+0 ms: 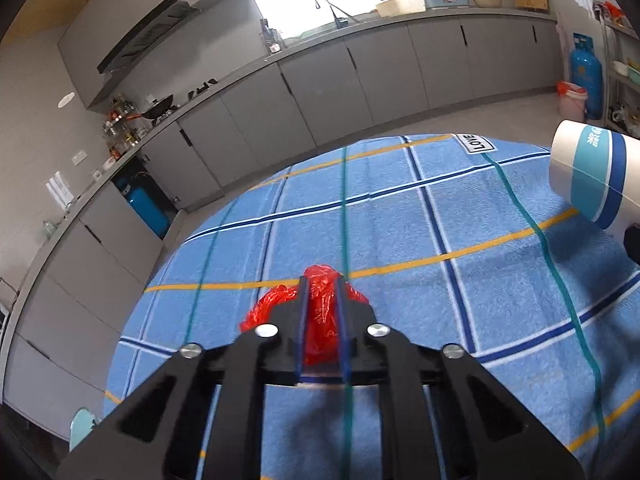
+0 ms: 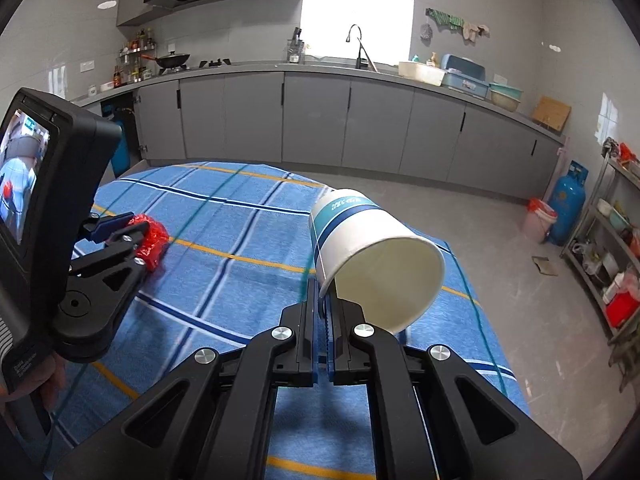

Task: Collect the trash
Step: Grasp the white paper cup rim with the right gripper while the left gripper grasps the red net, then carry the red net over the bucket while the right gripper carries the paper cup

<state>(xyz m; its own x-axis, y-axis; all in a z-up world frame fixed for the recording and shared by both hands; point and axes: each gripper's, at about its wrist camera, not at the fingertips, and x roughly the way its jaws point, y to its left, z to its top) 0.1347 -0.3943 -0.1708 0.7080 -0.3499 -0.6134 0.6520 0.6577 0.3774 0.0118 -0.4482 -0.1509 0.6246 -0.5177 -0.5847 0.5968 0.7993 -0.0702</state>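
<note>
My left gripper (image 1: 322,285) is shut on a crumpled red plastic bag (image 1: 320,320) and holds it over the blue checked tablecloth (image 1: 460,248). The same bag (image 2: 150,240) and left gripper (image 2: 132,236) show at the left of the right wrist view. My right gripper (image 2: 323,292) is shut on the rim of a white paper cup with blue bands (image 2: 372,256), held tilted above the table (image 2: 224,240), its mouth facing the lower right. The cup also shows at the right edge of the left wrist view (image 1: 592,176).
A grey kitchen counter (image 2: 360,70) with sink and basins runs along the far wall. A pink bin with a red liner (image 2: 538,220) stands on the floor by a blue gas cylinder (image 2: 566,200). A metal shelf rack (image 2: 616,248) is at the right.
</note>
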